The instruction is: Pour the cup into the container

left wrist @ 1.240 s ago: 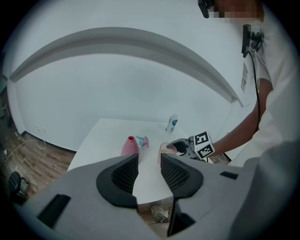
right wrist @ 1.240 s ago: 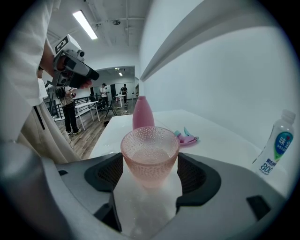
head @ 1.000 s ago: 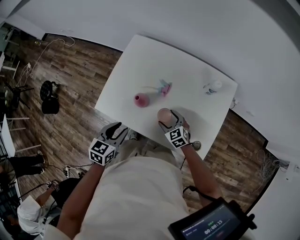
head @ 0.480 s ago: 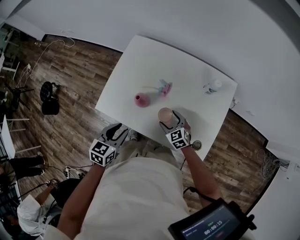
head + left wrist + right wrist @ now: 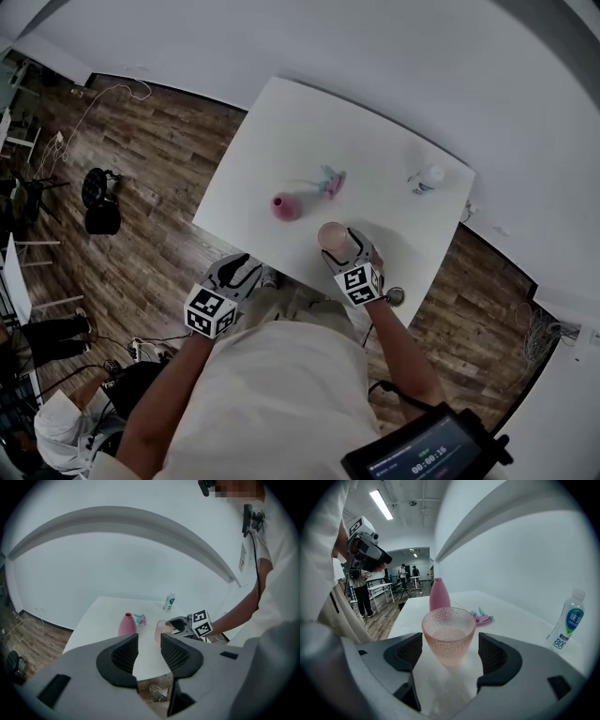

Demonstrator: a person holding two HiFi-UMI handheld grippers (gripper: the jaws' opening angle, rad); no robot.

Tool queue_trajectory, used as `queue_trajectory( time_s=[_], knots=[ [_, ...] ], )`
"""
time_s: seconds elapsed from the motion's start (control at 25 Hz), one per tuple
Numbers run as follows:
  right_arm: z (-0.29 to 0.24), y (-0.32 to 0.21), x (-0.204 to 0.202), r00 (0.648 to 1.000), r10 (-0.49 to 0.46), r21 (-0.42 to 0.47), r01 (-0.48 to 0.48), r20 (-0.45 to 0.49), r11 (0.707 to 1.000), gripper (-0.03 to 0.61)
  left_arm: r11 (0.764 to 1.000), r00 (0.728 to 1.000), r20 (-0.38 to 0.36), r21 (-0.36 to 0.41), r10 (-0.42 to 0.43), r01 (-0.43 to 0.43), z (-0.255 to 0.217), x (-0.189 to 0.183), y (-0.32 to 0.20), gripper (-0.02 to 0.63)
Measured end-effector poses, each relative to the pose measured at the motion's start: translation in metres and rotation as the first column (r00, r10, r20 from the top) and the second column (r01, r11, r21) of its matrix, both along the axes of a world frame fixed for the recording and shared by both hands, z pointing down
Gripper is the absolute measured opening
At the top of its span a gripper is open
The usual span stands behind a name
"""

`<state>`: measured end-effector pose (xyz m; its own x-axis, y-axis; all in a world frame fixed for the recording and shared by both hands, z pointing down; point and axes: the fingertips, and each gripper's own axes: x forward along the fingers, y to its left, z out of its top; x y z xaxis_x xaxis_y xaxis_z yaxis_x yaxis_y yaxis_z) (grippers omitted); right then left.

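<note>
The left gripper (image 5: 242, 272) is held off the near edge of the white table (image 5: 394, 122), over the wooden floor (image 5: 141, 187). Its jaws are set a little apart with a narrow gap between them, and nothing is held in that gap; only the table edge and the floor are seen through it in the left gripper view.

Further right, the pink container (image 5: 284, 205) is stood upright on the table, near the near edge. Just beyond it, a small pink and teal object (image 5: 329, 179) is laid flat on the tabletop, apart from the container.

To the right of the container, and nearer the person, the cup (image 5: 450, 637) is stood upright on the table. It is a pink, dimpled glass with its mouth open upward. It is bracketed by the right gripper (image 5: 339, 246), whose jaws are spread wide, one at each side of the cup. The pads are seen close beside the rim, and the cup is not clamped; whether either pad touches the glass cannot be told.

At the far right corner, well apart from the rest, a small white bottle (image 5: 427, 175) with a blue label is placed on the table
</note>
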<state>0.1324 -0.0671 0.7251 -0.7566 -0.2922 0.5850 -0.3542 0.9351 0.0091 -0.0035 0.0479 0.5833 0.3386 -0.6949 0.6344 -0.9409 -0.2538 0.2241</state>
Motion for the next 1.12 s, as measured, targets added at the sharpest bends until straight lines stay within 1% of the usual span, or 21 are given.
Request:
queue_trajectory(
  time_s=[0.48, 0.96, 1.12],
  knots=[
    [-0.005, 0.0, -0.016, 0.999, -0.032, 0.003, 0.032, 0.008, 0.999, 0.354, 1.0, 1.0, 0.01, 0.001, -0.029, 0.029, -0.005, -0.011, 0.006, 0.143],
    [0.005, -0.006, -0.029, 0.998, -0.059, -0.005, 0.059, 0.015, 0.998, 0.364, 0.998, 0.998, 0.025, -0.01, -0.064, 0.065, 0.001, -0.022, 0.009, 0.143],
    [0.016, -0.012, -0.033, 0.998, -0.067, -0.018, 0.068, 0.019, 0.998, 0.368, 0.997, 0.997, 0.029, -0.018, -0.075, 0.075, 0.007, -0.024, 0.005, 0.143]
  ],
)
